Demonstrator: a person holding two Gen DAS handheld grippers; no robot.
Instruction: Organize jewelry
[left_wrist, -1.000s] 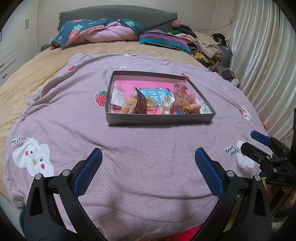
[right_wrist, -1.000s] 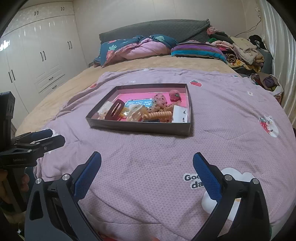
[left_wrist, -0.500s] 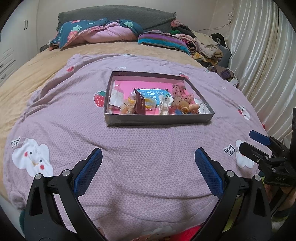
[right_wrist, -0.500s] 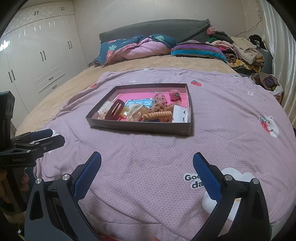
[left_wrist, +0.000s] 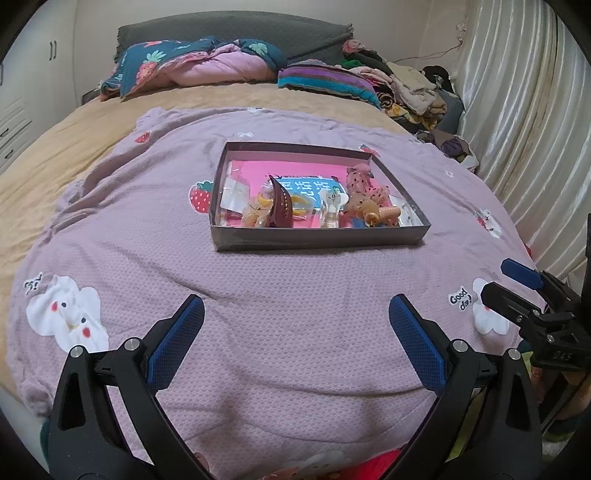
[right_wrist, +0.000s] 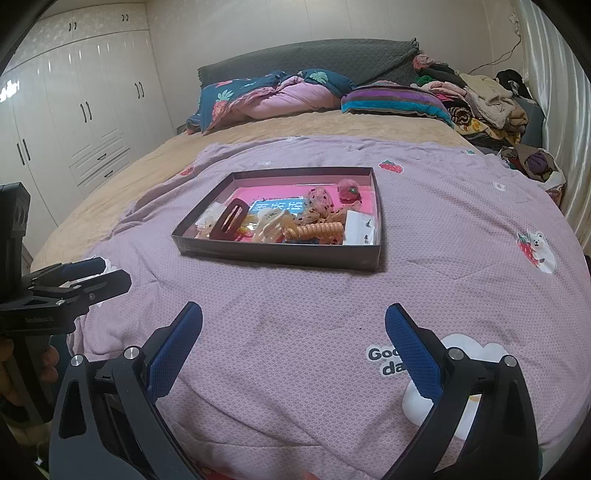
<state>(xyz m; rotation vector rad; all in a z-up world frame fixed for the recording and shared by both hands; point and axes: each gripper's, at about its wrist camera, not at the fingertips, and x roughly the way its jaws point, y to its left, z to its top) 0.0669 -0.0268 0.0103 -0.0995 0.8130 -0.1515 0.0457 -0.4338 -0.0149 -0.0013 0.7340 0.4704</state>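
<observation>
Two hand-held grippers, both empty, jaws spread wide apart: left hand-held gripper (left_wrist: 295, 321) low over the purple blanket (left_wrist: 303, 288), right hand-held gripper (right_wrist: 293, 332) likewise, well short of the box (left_wrist: 317, 238); seen side-on from each other's camera too, at the blanket's near edge, jaws again parted; probably held back and open so that either can go in for a piece without a further squeeze.

All jewelry and hair pieces gathered inside the shallow dark box on the bed, pink lining underneath, none loose on the blanket; low walls, likely chosen to keep small things from rolling into the folds of the soft cover; dark red hair clip (right_wrist: 228, 218) propped on edge toward the left end, cream claw clip (right_wrist: 271, 223) beside it, orange spiral hair tie (right_wrist: 320, 232) lying along the near wall, spotted scrunchie (right_wrist: 320, 202) behind that, white earring card (right_wrist: 360, 227) flat at the right end, small pink piece (right_wrist: 347, 190) near the far right corner; clear packets (left_wrist: 234, 194) at the left end.

Heaped rather than sorted, pieces touching and overlapping; fits equally a jumble waiting to be arranged or loose pieces collected into one place; impossible to tell which from here.

Soft bedding underneath, so the box may tip or slide if pressed on one wall.
</observation>
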